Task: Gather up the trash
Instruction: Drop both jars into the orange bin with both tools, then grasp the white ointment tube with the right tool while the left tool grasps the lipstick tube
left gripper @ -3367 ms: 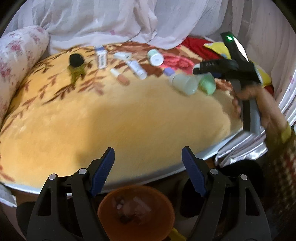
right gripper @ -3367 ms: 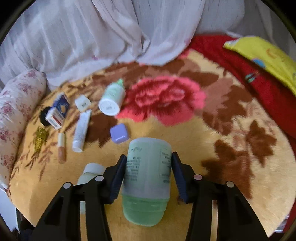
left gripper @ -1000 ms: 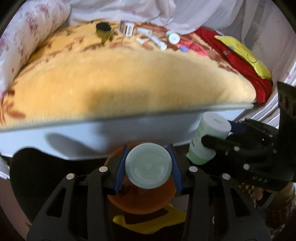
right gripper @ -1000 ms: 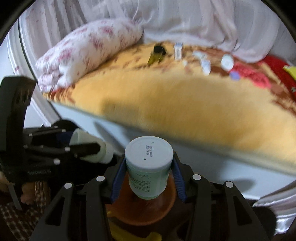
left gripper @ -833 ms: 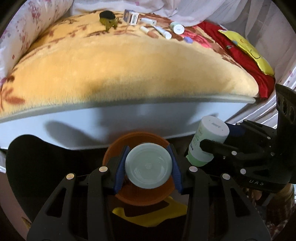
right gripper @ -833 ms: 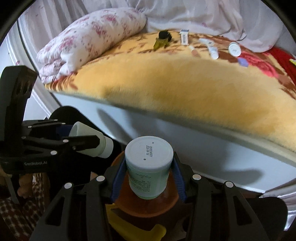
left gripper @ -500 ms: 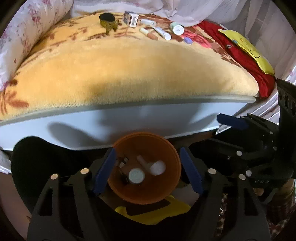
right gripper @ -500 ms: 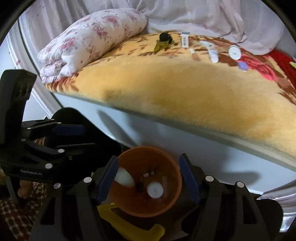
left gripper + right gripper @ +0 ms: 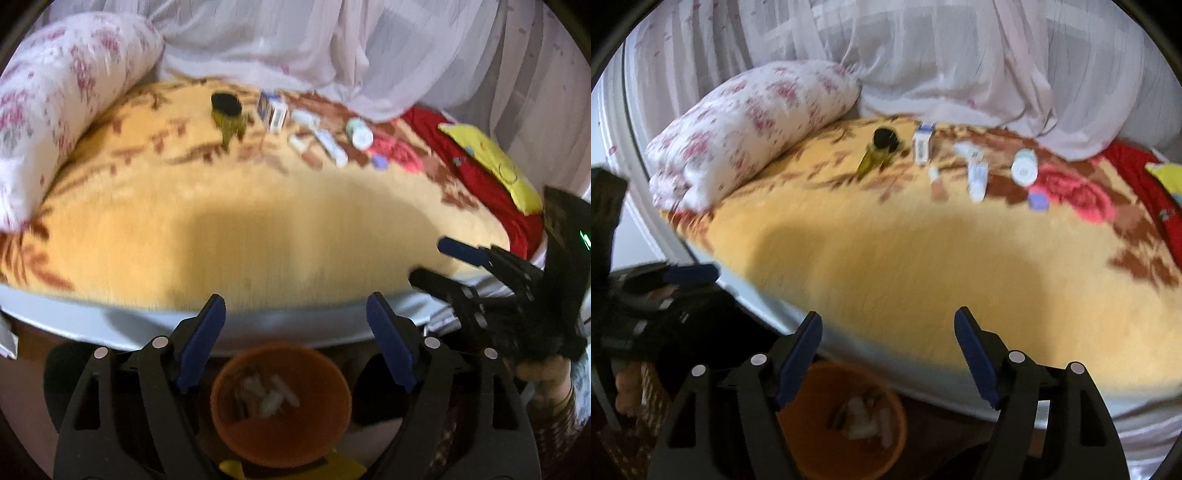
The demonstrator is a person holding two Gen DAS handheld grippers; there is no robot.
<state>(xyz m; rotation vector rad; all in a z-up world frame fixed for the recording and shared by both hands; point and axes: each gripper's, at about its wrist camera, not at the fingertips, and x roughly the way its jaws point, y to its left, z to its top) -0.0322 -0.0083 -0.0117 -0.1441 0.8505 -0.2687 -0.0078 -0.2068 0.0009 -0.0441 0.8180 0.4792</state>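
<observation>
Both grippers are empty with their blue-padded jaws spread. The left gripper (image 9: 295, 314) and the right gripper (image 9: 888, 328) have just been opening, and nothing sits between the pads of either. Directly below each, close under the jaws, is the orange waste bin (image 9: 280, 402), which holds several pale containers, too blurred to name.

In my judgement the drop-off step is done and the return for more trash is starting. Both views are smeared with motion and tilted toward the bed.

The remaining trash lies well ahead of both grippers, far across the yellow floral blanket (image 9: 905, 258), in a loose row near the white curtain. From the right wrist view, left to right, there is a dark-capped olive bottle (image 9: 879, 151), a small white and blue carton (image 9: 923, 146), a short peach-coloured tube (image 9: 936, 182), a white squeeze tube (image 9: 977, 179), a round white-capped bottle (image 9: 1024, 168) and a small lilac jar (image 9: 1038, 201). A rolled floral quilt (image 9: 750, 125) lies to the left of them.

The next move calls for carrying each gripper forward over the mattress edge, choosing one item apiece and lining the spread jaws across its narrow side. The tubes lie flat in soft pile, so the pads will likely need to press down into the blanket to catch them
</observation>
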